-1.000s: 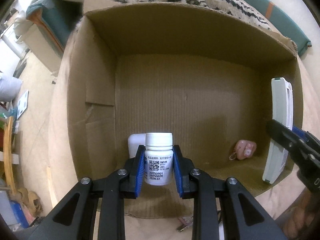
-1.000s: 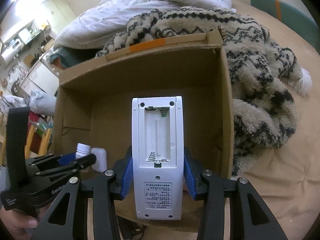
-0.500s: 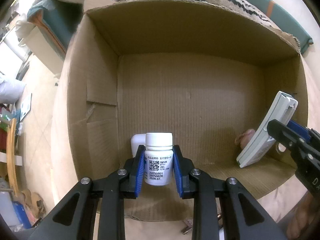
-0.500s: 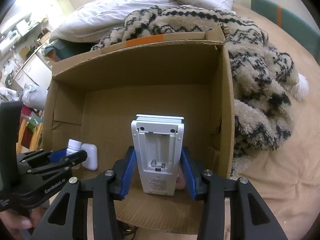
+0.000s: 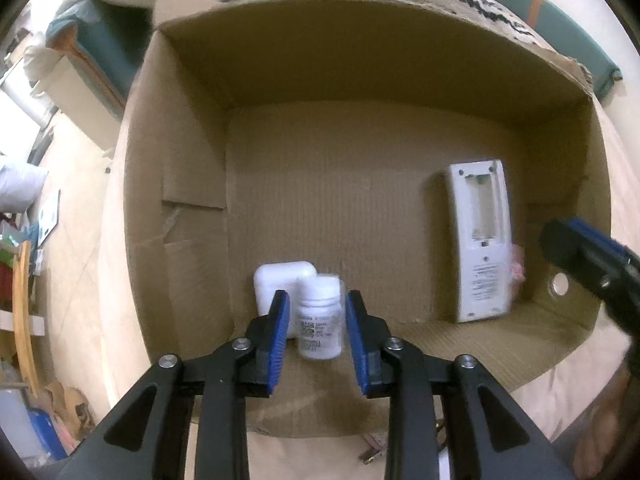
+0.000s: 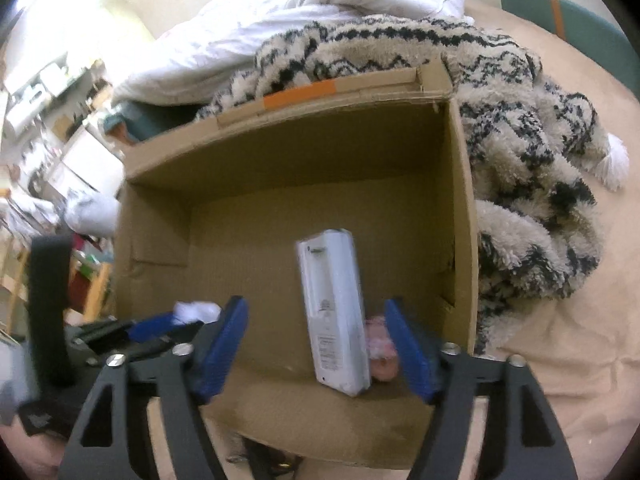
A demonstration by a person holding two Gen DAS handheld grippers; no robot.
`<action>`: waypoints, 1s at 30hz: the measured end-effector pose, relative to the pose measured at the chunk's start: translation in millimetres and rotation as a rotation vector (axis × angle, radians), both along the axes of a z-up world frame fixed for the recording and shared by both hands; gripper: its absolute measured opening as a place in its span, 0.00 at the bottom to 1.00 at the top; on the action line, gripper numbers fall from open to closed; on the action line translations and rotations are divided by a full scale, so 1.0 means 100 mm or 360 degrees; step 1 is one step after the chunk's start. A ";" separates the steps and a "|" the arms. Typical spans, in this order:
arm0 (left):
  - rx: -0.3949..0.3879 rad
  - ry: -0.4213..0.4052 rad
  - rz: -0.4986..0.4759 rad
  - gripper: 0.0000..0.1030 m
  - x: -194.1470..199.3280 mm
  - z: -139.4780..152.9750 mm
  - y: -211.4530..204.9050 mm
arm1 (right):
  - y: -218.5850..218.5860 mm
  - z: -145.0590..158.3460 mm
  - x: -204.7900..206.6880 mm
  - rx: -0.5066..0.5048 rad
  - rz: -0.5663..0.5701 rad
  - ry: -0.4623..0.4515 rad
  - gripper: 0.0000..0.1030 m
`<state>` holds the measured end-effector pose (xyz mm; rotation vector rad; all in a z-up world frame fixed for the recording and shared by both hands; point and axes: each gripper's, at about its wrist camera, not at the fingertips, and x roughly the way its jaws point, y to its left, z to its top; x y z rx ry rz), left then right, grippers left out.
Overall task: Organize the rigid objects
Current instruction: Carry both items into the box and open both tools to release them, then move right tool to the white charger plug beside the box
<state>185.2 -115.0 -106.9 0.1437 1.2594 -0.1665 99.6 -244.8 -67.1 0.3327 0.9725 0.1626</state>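
Observation:
An open cardboard box (image 5: 360, 52) lies on a bed. My left gripper (image 5: 316, 322) is open, and a white pill bottle (image 5: 320, 320), blurred, sits loose between its blue pads, next to a white case (image 5: 276, 284) on the box floor. My right gripper (image 6: 316, 346) is open wide. A white remote (image 6: 336, 316) with its battery bay bare lies free in the box between its fingers; it also shows in the left wrist view (image 5: 482, 240). A small pink charm (image 6: 380, 346) lies against the remote's right side.
A black-and-white fuzzy blanket (image 6: 532, 160) and a white duvet (image 6: 300, 12) lie behind and right of the box. A teal cushion (image 5: 568, 24) sits at the far right. Room clutter and floor (image 5: 40, 240) show at the left.
Both grippers have opened. The pill bottle has dropped free beside the white case. The remote has been let go and now lies on the box floor by the pink charm.

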 end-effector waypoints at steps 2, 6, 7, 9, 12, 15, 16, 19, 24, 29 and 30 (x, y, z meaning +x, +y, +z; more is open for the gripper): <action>-0.0002 -0.0009 -0.0018 0.62 -0.01 0.02 -0.02 | -0.02 0.02 0.00 0.0021 -0.0009 -0.0013 0.82; -0.0026 -0.0074 -0.0024 0.69 -0.03 0.11 -0.03 | -0.05 0.02 -0.01 0.0041 -0.0035 -0.0014 0.87; -0.0024 -0.0079 -0.0024 0.69 -0.03 0.11 -0.03 | -0.06 0.02 0.00 0.0046 -0.0039 -0.0011 0.87; -0.0018 -0.0080 -0.0016 0.69 -0.03 0.12 -0.03 | -0.07 0.01 -0.01 0.0051 -0.0046 -0.0006 0.87; -0.0017 -0.0068 0.0005 0.69 -0.03 0.11 -0.01 | -0.07 0.02 -0.01 0.0043 -0.0044 -0.0007 0.87; -0.0010 -0.0073 0.0022 0.69 -0.03 0.12 0.01 | -0.07 0.02 -0.01 0.0027 -0.0042 -0.0010 0.87; -0.0006 -0.0075 0.0024 0.69 -0.01 0.13 0.00 | -0.06 0.02 -0.01 0.0025 -0.0040 -0.0011 0.87; -0.0004 -0.0080 0.0030 0.69 0.01 0.15 0.01 | -0.06 0.02 -0.01 0.0023 -0.0039 -0.0010 0.87; 0.0009 -0.0112 0.0025 0.69 -0.01 0.23 0.04 | -0.06 0.05 -0.01 0.0038 -0.0045 -0.0017 0.87; 0.0047 -0.0197 0.0019 0.69 -0.04 0.33 0.06 | -0.04 0.17 -0.06 0.0023 -0.0049 -0.0062 0.87; 0.0062 -0.0203 0.0022 0.69 -0.04 0.34 0.08 | -0.03 0.19 -0.08 0.0015 -0.0052 -0.0071 0.87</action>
